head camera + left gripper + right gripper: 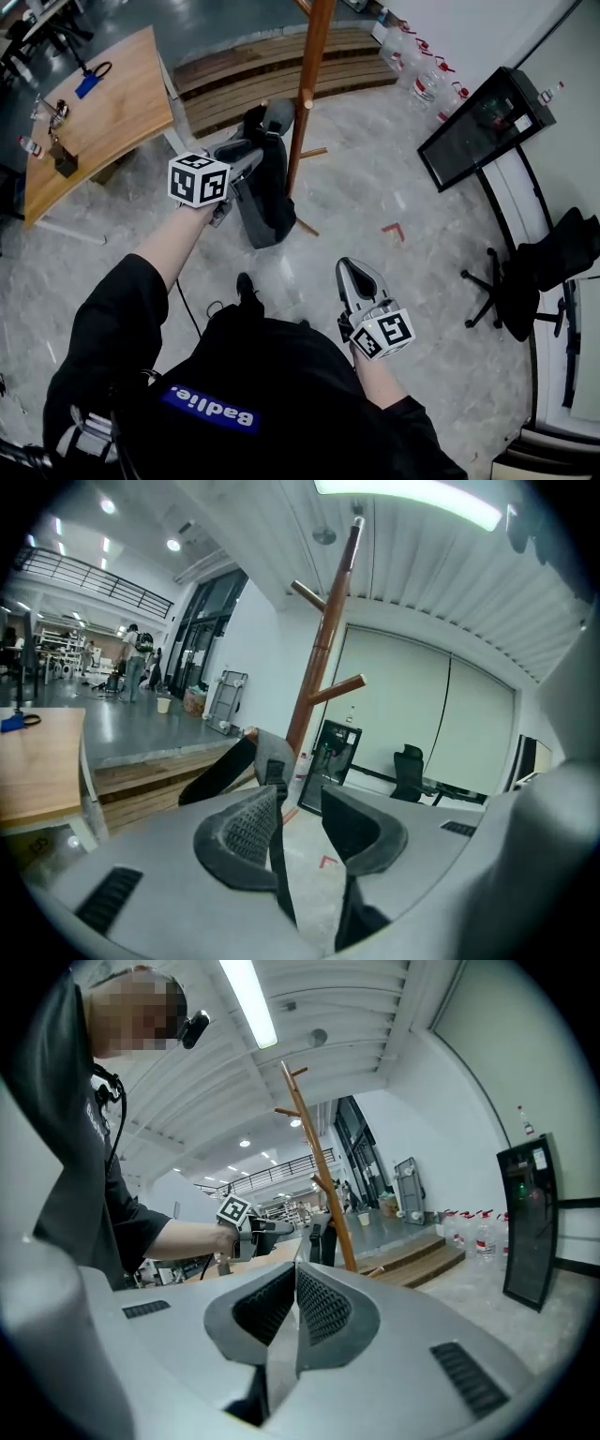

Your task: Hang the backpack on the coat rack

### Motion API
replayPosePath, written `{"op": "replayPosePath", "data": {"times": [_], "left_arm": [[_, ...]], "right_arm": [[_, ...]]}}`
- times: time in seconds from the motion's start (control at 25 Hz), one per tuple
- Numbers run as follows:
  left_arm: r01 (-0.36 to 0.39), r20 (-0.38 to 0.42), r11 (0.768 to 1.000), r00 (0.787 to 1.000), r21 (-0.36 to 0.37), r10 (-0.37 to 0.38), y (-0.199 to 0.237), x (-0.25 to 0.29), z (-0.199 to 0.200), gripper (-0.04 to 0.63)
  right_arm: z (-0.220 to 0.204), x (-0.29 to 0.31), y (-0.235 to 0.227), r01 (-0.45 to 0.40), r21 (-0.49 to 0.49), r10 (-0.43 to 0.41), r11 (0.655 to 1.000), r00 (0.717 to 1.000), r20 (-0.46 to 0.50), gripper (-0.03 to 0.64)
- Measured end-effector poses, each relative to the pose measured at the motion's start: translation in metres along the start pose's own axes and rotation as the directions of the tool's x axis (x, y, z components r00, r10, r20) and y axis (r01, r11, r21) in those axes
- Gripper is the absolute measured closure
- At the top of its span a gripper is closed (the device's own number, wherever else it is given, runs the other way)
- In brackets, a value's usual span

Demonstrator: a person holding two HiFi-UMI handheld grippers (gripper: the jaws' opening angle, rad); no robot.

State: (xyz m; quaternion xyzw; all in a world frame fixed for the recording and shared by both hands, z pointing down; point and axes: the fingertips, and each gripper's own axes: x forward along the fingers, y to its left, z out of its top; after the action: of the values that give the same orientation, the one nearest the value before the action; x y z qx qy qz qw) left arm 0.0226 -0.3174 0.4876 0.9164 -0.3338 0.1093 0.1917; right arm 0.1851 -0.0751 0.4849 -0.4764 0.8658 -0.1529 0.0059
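Note:
The dark grey backpack (267, 192) hangs against the brown pole of the coat rack (309, 84); which peg carries it is hidden. My left gripper (242, 169) is at the backpack's upper left side. In the left gripper view its jaws (300, 803) stand open; a thin black strap (272, 841) runs down along the left pad, and floor shows in the gap. The backpack's top (246, 761) sits just past the pads, by the coat rack (323, 639). My right gripper (351, 270) is lower and nearer my body, away from the backpack, shut with nothing in it (296, 1274).
A wooden table (103, 112) stands to the left, and low wooden steps (272, 70) lie behind the rack. Water bottles (422, 70), a black cabinet (478, 127) and an office chair (539, 272) are at the right. A red mark (392, 230) is on the floor.

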Motion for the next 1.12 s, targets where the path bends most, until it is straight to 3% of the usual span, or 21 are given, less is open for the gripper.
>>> {"op": "replayPosePath", "data": {"times": [0.2,0.4,0.56,0.8,1.12], "left_arm": [[-0.063,0.050,0.997,0.997,-0.032,0.065,-0.051,-0.031,-0.013,0.454],[-0.059,0.093,0.997,0.994,-0.044,0.063,-0.108,-0.067,-0.039,0.454],[-0.009,0.161,0.999,0.987,-0.053,0.018,-0.165,-0.098,-0.051,0.454],[0.135,0.267,0.984,0.958,-0.117,-0.100,-0.226,-0.142,-0.059,0.462],[0.185,0.294,0.980,0.943,-0.072,-0.157,-0.246,-0.194,-0.086,0.586]], "right_arm": [[-0.015,-0.040,0.005,-0.112,0.030,0.113,0.993,0.993,-0.017,0.611],[-0.025,-0.058,0.026,-0.183,0.042,0.184,0.982,0.982,-0.032,0.611],[-0.023,-0.063,0.045,-0.215,0.035,0.216,0.976,0.976,-0.021,0.611],[-0.008,-0.055,0.073,-0.239,0.001,0.239,0.971,0.971,0.010,0.611],[-0.003,-0.038,0.124,-0.268,-0.044,0.269,0.962,0.963,0.008,0.611]]}}
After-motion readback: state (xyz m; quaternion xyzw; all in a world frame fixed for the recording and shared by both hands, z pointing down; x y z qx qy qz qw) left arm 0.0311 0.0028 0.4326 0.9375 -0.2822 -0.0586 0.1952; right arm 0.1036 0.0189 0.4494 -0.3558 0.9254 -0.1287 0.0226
